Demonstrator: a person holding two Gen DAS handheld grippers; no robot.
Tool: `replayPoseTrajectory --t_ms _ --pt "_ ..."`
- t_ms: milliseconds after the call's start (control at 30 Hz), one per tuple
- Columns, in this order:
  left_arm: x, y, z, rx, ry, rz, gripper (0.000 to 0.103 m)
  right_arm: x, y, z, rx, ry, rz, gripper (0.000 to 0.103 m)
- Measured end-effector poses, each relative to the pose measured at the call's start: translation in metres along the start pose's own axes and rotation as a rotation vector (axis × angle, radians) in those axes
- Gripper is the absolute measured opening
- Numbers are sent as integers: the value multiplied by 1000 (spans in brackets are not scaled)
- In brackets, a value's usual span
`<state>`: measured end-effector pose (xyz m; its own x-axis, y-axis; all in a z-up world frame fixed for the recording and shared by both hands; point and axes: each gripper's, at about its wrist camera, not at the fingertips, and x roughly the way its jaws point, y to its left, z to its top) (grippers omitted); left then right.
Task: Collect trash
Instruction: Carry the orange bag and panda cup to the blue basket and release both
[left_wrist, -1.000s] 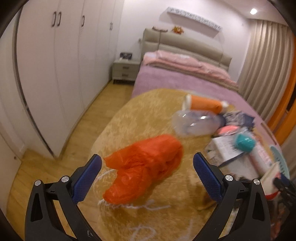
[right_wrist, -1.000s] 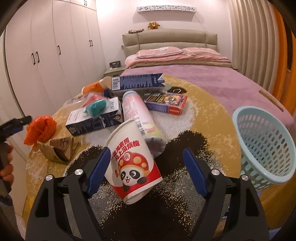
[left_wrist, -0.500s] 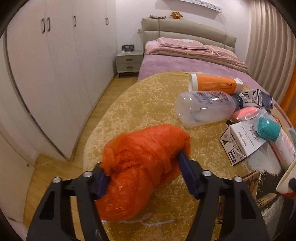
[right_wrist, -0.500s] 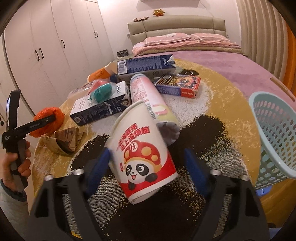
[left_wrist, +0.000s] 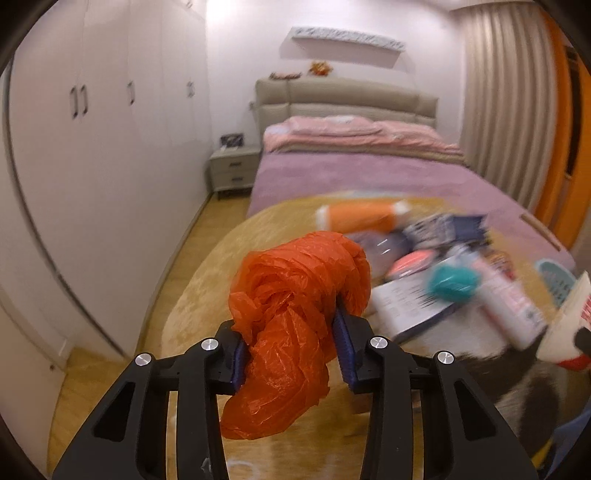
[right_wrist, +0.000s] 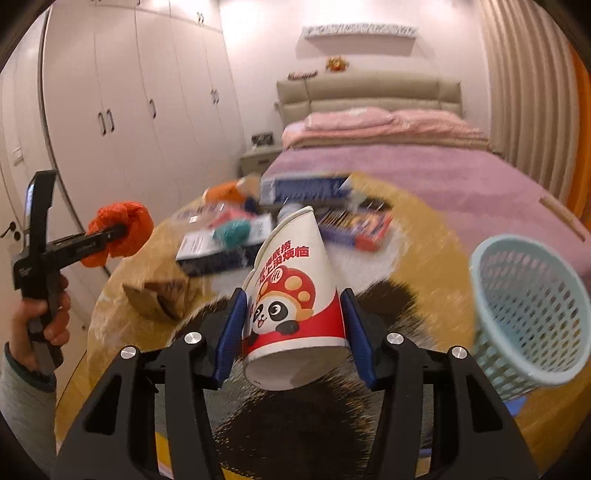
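My left gripper (left_wrist: 291, 343) is shut on a crumpled orange plastic bag (left_wrist: 295, 295) and holds it above the left edge of the round table (left_wrist: 207, 295). The bag also shows in the right wrist view (right_wrist: 122, 232), in the hand-held left gripper (right_wrist: 122, 230). My right gripper (right_wrist: 295, 332) is shut on a white and red paper cup with a panda print (right_wrist: 295, 306), lifted off the table, base toward the camera. A light blue mesh basket (right_wrist: 532, 314) stands at the table's right edge, right of the cup.
Trash lies on the table: an orange bottle (left_wrist: 362, 218), a clear bottle, a white box (right_wrist: 221, 247) with a teal ball (right_wrist: 231, 230), a blue carton (right_wrist: 306, 188), a flat colourful box (right_wrist: 354, 225), a brown paper piece (right_wrist: 159, 295). White wardrobes left, bed behind.
Both grippers have closed, the left on the orange bag and the right on the panda cup, and both have lifted their loads off the table.
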<state>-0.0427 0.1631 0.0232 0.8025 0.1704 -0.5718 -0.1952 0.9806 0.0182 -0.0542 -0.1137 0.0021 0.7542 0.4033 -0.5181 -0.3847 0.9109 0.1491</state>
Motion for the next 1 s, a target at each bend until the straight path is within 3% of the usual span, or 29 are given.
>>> replayPoseTrajectory --t_ms 233,433,567,733,1000 --pt "-32 -95 24 124 -97 -178 37 -35 -52 17 74 -101 -170 49" --pt "-37 -186 41 186 -91 -403 37 -61 -109 21 162 -148 -317 49" --pt "-35 -250 44 244 -90 -494 37 -70 -146 19 227 -155 -399 49" --pt "-19 -310 45 253 -28 -594 37 -68 -190 11 326 -133 -477 49" --pt "31 -366 27 270 111 -650 37 -38 -243 -8 470 -25 -529 49"
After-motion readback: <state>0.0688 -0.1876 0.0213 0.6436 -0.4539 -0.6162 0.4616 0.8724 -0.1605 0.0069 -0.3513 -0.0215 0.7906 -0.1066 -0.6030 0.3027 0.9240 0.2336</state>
